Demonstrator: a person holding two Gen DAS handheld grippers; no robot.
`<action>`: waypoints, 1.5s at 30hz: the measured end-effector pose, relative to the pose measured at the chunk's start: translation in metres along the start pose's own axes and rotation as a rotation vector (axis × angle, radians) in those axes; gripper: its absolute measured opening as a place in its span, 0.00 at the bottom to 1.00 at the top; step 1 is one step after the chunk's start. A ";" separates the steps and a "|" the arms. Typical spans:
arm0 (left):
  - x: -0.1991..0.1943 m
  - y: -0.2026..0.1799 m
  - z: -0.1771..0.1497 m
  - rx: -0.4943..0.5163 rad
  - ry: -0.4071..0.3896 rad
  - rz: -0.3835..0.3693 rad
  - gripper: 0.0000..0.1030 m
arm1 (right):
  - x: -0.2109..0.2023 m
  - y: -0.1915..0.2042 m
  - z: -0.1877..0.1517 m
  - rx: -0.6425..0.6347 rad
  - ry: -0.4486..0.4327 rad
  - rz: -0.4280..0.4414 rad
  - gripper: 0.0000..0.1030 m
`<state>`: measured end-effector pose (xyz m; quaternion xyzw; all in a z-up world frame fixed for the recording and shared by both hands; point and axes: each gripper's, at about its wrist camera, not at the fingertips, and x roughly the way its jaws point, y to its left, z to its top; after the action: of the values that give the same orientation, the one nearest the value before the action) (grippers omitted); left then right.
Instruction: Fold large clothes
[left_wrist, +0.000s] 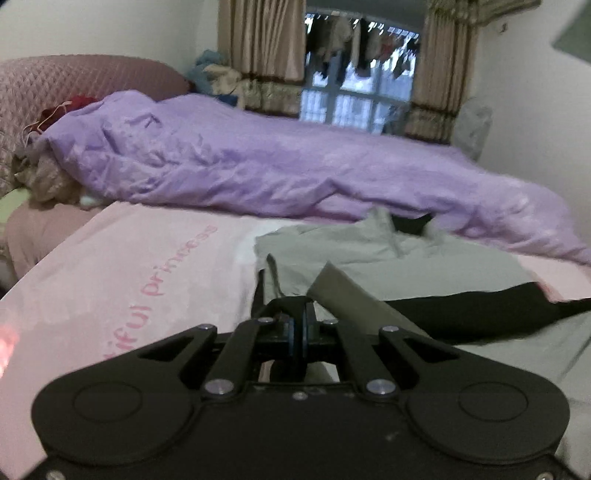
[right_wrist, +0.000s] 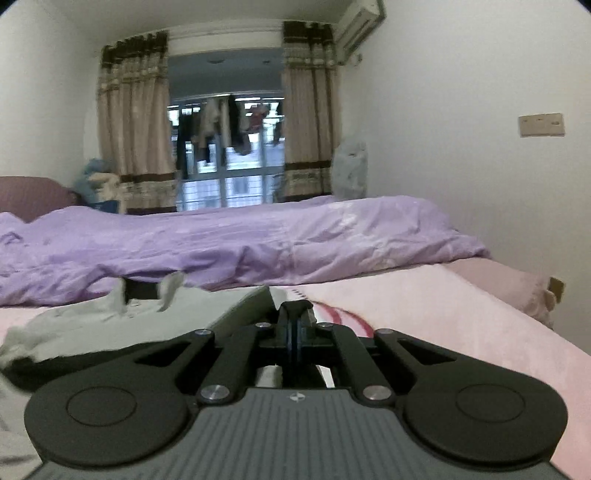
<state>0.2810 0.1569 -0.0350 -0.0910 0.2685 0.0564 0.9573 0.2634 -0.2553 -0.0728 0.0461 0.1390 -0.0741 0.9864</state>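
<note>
Two hand-held grippers, left (left_wrist: 301, 314) and right (right_wrist: 294, 314), are each clamped shut on a near edge of the grey garment (left_wrist: 424, 258); it lies spread on the pink blanket (left_wrist: 129, 266) covering the bed, apparently held so for a fold.

place: home bedroom
bed (right_wrist: 461, 314): purple duvet (right_wrist: 258, 243) on it
behind bed: curtained window (right_wrist: 229, 155), laundry hanging outside
</note>
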 end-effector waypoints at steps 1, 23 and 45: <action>0.010 0.001 -0.001 -0.007 0.011 0.003 0.03 | 0.012 0.004 -0.004 -0.010 0.005 -0.025 0.02; 0.104 0.007 -0.044 0.054 0.147 0.082 0.52 | 0.100 0.024 -0.059 -0.116 0.290 -0.133 0.26; 0.001 0.040 -0.117 0.023 0.311 -0.049 0.99 | -0.030 -0.049 -0.078 -0.056 0.591 0.154 0.77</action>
<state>0.2161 0.1723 -0.1395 -0.0942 0.4119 0.0154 0.9062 0.2064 -0.2906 -0.1421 0.0488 0.4182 0.0212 0.9068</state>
